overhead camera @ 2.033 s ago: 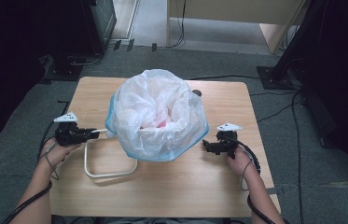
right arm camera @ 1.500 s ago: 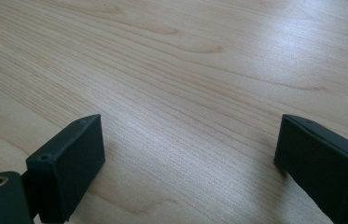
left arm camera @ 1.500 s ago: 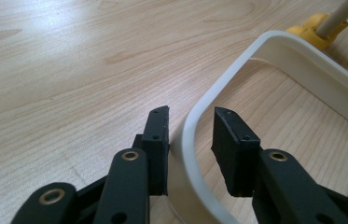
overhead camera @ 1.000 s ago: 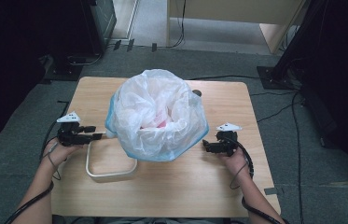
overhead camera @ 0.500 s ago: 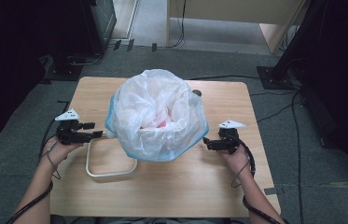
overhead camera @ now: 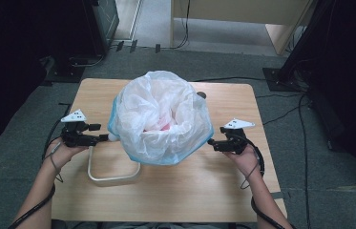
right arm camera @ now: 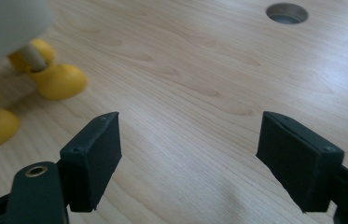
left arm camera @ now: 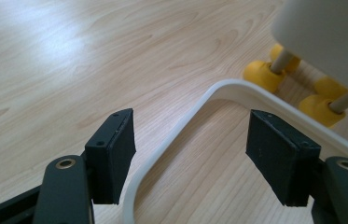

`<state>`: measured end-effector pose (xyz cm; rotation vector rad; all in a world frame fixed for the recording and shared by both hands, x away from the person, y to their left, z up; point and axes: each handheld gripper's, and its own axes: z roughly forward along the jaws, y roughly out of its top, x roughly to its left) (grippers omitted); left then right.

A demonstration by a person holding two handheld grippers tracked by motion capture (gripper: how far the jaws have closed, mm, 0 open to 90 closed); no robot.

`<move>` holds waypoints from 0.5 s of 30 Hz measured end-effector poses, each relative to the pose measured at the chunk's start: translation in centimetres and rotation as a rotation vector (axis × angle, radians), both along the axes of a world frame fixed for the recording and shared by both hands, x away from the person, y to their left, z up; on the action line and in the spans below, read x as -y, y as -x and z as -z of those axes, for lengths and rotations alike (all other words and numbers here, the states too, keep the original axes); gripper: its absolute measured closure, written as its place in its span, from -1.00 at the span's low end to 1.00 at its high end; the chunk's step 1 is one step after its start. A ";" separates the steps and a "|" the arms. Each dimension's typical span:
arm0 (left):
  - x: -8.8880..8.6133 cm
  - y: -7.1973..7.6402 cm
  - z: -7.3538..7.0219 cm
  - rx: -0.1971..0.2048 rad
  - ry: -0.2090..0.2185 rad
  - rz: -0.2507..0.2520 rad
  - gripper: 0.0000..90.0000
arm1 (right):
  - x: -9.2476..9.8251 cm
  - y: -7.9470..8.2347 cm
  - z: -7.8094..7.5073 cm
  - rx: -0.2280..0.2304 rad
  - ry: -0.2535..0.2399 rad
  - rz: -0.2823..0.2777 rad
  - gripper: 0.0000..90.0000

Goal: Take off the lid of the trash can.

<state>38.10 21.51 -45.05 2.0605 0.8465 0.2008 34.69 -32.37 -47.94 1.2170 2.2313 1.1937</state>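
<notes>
A pale bin lined with a crinkled white plastic bag (overhead camera: 161,114) stands mid-table on yellow feet (left arm camera: 260,74). A white loop-shaped handle (overhead camera: 113,177) lies flat on the wood at its left front. My left gripper (overhead camera: 104,137) points at the bin's left side. Its jaws have just been opening and stand apart in the left gripper view (left arm camera: 190,154), with the white loop (left arm camera: 237,91) passing below and between them, untouched. My right gripper (overhead camera: 212,142) faces the bin's right side. Its jaws (right arm camera: 188,154) have just closed a little but stay open with only bare wood between them.
The wooden table (overhead camera: 190,191) has a round cable hole (right arm camera: 287,12) behind the bin. A yellow foot (right arm camera: 62,79) of the bin sits left of my right jaws. Dark equipment, cables and grey carpet surround the table.
Both grippers have lifted slightly beside the bin. The bag, the bin and the white loop have stayed where they were.
</notes>
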 end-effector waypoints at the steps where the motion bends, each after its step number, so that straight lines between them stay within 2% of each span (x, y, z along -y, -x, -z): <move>1: 0.1 0.1 -0.1 0.002 0.008 0.001 -0.30 | 0.1 0.0 -0.2 0.004 -0.004 -0.014 -0.51; 5: 0.6 0.2 -0.6 0.007 0.005 0.021 -0.32 | 0.2 0.3 -0.9 0.004 -0.047 -0.054 -0.51; 12: 1.2 0.6 -1.6 0.023 0.036 0.048 -0.33 | 0.1 0.8 -2.1 0.025 -0.070 -0.121 -0.51; 15: 1.4 0.7 -2.0 0.034 0.042 0.055 -0.33 | -0.2 1.1 -2.6 0.034 -0.059 -0.143 -0.51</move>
